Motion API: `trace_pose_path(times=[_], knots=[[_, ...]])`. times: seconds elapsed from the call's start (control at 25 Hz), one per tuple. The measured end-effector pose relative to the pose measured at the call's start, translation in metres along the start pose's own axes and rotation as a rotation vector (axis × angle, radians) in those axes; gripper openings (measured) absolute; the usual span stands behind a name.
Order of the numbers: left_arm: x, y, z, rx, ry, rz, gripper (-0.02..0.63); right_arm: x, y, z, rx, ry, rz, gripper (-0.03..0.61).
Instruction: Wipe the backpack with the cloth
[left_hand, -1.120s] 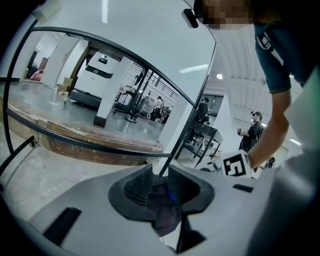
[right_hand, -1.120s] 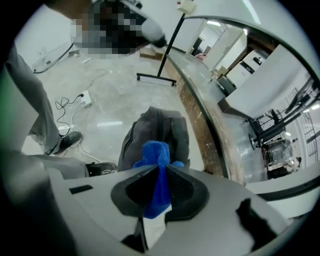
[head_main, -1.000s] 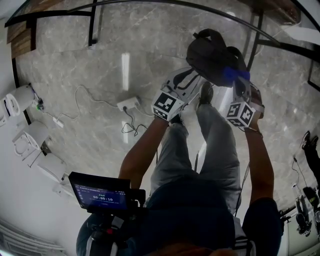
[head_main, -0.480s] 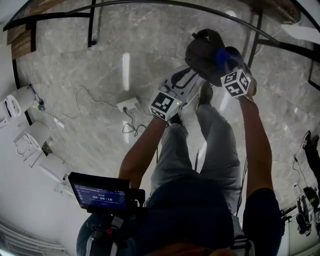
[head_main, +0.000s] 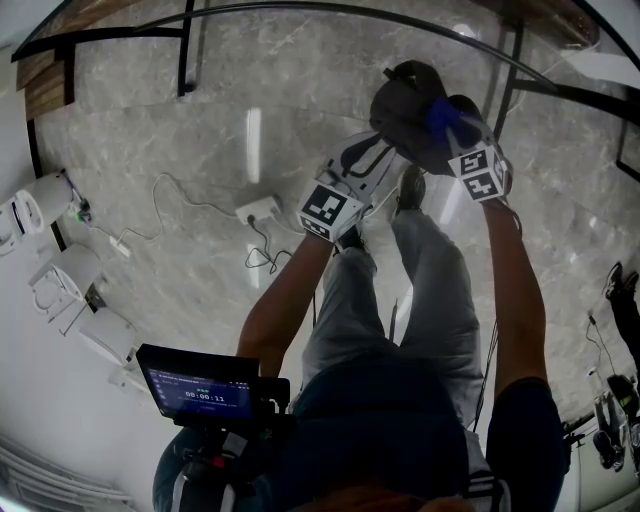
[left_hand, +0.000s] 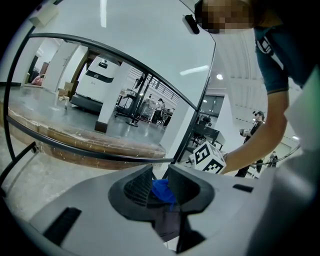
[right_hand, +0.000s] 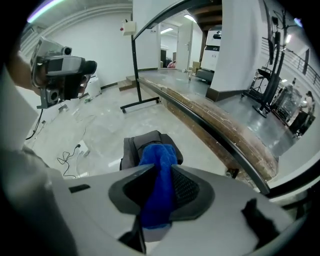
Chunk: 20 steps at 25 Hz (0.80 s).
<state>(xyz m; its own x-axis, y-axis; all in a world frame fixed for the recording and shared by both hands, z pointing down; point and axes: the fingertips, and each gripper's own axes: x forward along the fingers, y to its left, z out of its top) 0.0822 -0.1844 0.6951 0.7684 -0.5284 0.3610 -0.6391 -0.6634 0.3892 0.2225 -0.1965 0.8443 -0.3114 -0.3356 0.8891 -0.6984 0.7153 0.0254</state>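
Observation:
The dark backpack hangs in the air above the marble floor, at the top of the head view. My left gripper holds it at its lower left side; in the left gripper view the jaws are shut on dark backpack fabric, with the blue cloth showing just beyond. My right gripper rests against the backpack's right side. The blue cloth fills the space between its pads and drapes onto the backpack. Those jaws have just been opening slightly, with the cloth between them.
A power strip with cables lies on the floor to the left. A black metal rail curves round behind the backpack, with a wooden ledge under it. White devices stand at the far left. My legs are below the backpack.
My right gripper has moved from the backpack's lower right edge up onto its right side and rolled, bringing the cloth against it. The left gripper and the backpack have stayed put.

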Motion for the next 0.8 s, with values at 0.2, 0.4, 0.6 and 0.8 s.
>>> trace_pose_path(times=[0.2, 0.4, 0.6, 0.8], knots=[[-0.004, 0.002, 0.001, 0.02, -0.002, 0.023, 0.002, -0.007, 0.0, 0.003, -0.026, -0.01, -0.013, 0.083], [-0.007, 0.003, 0.001, 0.02, -0.006, 0.029, 0.002, -0.014, -0.003, 0.007, -0.032, -0.026, -0.032, 0.083], [-0.008, 0.003, 0.001, 0.018, 0.001, 0.023, 0.002, -0.023, -0.007, 0.015, -0.03, -0.049, -0.045, 0.083], [-0.023, -0.006, 0.016, 0.03, -0.003, 0.019, 0.002, -0.052, -0.011, 0.03, -0.012, -0.081, -0.084, 0.083]])
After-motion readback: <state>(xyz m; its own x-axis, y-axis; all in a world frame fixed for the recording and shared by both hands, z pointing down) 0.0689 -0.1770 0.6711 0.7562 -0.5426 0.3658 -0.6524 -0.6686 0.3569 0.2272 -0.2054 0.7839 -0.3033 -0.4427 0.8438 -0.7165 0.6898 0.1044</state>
